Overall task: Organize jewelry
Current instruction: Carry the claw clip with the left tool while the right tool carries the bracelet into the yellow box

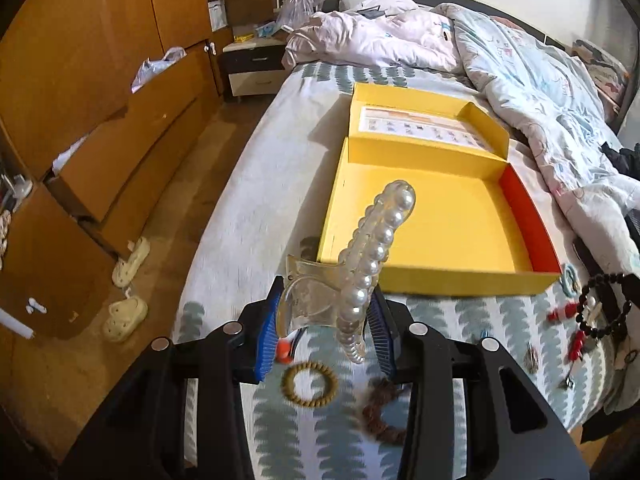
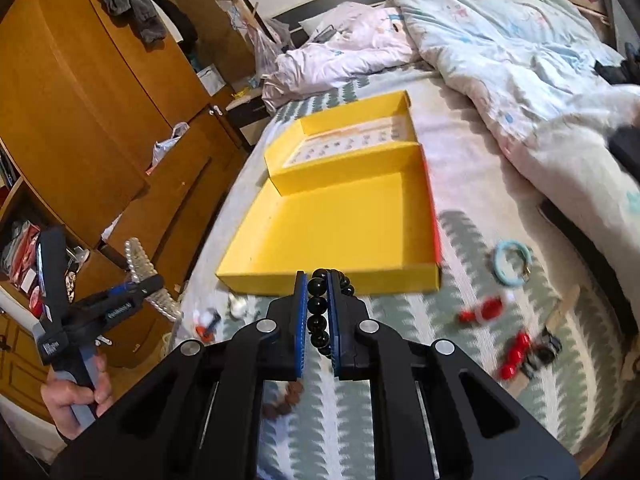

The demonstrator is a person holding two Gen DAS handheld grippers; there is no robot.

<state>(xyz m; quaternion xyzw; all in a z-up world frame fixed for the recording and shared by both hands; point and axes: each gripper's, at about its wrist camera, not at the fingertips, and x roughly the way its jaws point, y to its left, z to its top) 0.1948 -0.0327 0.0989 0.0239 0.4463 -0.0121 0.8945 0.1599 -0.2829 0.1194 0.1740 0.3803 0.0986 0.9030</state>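
L gripper [image 1: 326, 320] clamps pearl hair claw [image 1: 372, 264], R gripper [image 2: 318, 312] clenched on black bead bracelet [image 2: 320, 304], both above bed w/ open yellow box [image 1: 440, 224].

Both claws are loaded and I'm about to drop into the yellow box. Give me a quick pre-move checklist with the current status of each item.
1. Left claw grips the pearl hair clip: ok, the blue pads press on its clear body.
2. Right claw grips the black bead bracelet: ok, beads clamped between the pads.
3. Yellow box open: ok, lid folded back.
4. Large compartment free for both pieces: ok, nothing lies in it.
5. Claws clear of each other: ok, the left one sits well off to the side in the right wrist view.
6. Bracelet's hanging part clear of the box's near wall: cannot tell, it is hidden behind the claw.
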